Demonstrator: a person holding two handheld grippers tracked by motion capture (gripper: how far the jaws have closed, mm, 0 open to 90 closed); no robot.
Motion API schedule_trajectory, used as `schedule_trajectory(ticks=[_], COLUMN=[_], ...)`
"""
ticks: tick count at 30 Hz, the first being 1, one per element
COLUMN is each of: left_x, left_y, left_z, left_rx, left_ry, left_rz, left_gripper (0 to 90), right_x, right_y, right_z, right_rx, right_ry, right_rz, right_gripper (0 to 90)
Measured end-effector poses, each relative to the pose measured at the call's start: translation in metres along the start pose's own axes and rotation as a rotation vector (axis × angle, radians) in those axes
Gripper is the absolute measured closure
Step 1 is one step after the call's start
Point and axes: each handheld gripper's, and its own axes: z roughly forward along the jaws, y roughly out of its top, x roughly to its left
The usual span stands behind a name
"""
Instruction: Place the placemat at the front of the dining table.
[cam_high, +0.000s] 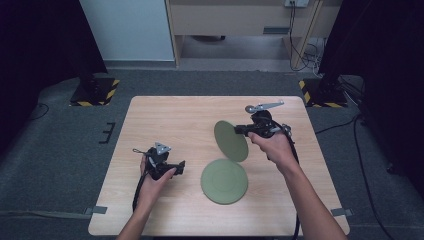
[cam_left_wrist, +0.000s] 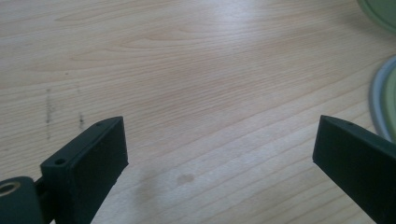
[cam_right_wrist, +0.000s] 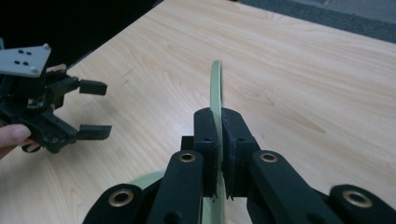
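Nothing here can be read: no words, labels, brand marks or numbers stand on the pale wooden table (cam_high: 170, 125), on the round green plates, or on the black grippers. The only sign-like marking is the yellow-and-black hazard striping (cam_high: 111, 89) on the bases of the dark stands at the table's far corners, and it carries no lettering.

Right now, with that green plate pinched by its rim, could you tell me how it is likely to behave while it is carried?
The lifted plate looks stiff: it stays flat although the right claw grips only its rim. It seems light, since that thin pinch holds it on edge. Its smooth surface might let it slip or pivot between the pads.
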Motion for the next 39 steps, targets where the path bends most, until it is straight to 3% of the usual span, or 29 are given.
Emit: schedule_trajectory(ticks=[12, 23, 25, 30, 34, 39], left_x=[0.028, 0.036, 0.038, 0.04, 0.038, 0.038], left_y=[-0.006, -0.01, -0.011, -0.012, -0.017, -0.018], left_z=[0.002, 0.009, 0.011, 0.012, 0.014, 0.015], left_rx=[0.02, 0.064, 0.071, 0.073, 0.053, 0.044], left_ry=[0.04, 0.059, 0.074, 0.072, 0.1, 0.099], left_rz=[-0.066, -0.083, -0.101, -0.099, -0.053, -0.058], left_gripper=[2.6, 2.7, 3.1, 3.6, 3.0, 1.0], right_x=[-0.007, -0.013, -0.014, -0.016, -0.014, -0.01], right_y=[0.032, 0.049, 0.05, 0.054, 0.057, 0.062], right_z=[0.015, 0.033, 0.036, 0.046, 0.054, 0.059], right_rx=[-0.063, -0.073, -0.074, -0.074, -0.074, -0.081], right_ry=[-0.06, -0.102, -0.104, -0.107, -0.106, -0.113], right_rz=[0.031, 0.038, 0.044, 0.049, 0.048, 0.045], right_gripper=[86.1, 86.1, 86.1, 86.1, 86.1, 86.1])
